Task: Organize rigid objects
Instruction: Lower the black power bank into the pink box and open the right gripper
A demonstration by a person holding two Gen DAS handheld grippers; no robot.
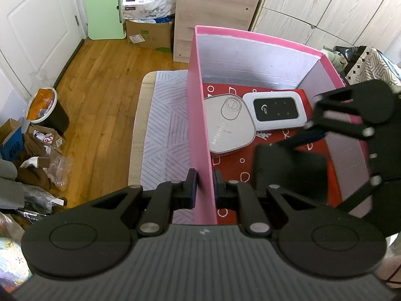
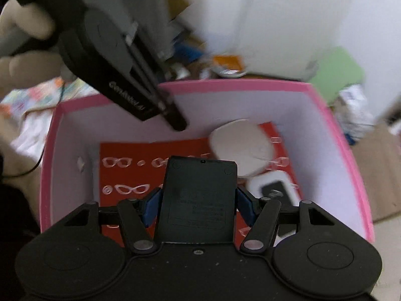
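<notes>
My left gripper (image 1: 205,188): nearly closed, pinching the near left wall of the pink box (image 1: 198,115), 1 pad outside and 1 inside.
My right gripper (image 2: 198,203): at a middling width, its 2 blue pads pressed on the long side edges of a flat black device (image 2: 199,195); seen from my left wrist it reaches into the box from the right, blurred.
Black device, place: held above the red floor of the box, over its near half; I cannot tell if it touches the floor.
Black device, long axis: runs along my right gripper's fingers, away from the camera. Its far short end, with a small hole at the middle, points toward the box's far wall. The label side faces the camera.
Red sheet (image 1: 225,165): lines the box floor, printed with white glasses shapes.
Grey rounded case (image 1: 229,123): lies flat farther in, against the left wall.
White router (image 1: 274,109): black screen up, just beside the grey case and overlapping its edge, long axis across the box.
Pink box, place: on a pale striped mat (image 1: 163,135).
</notes>
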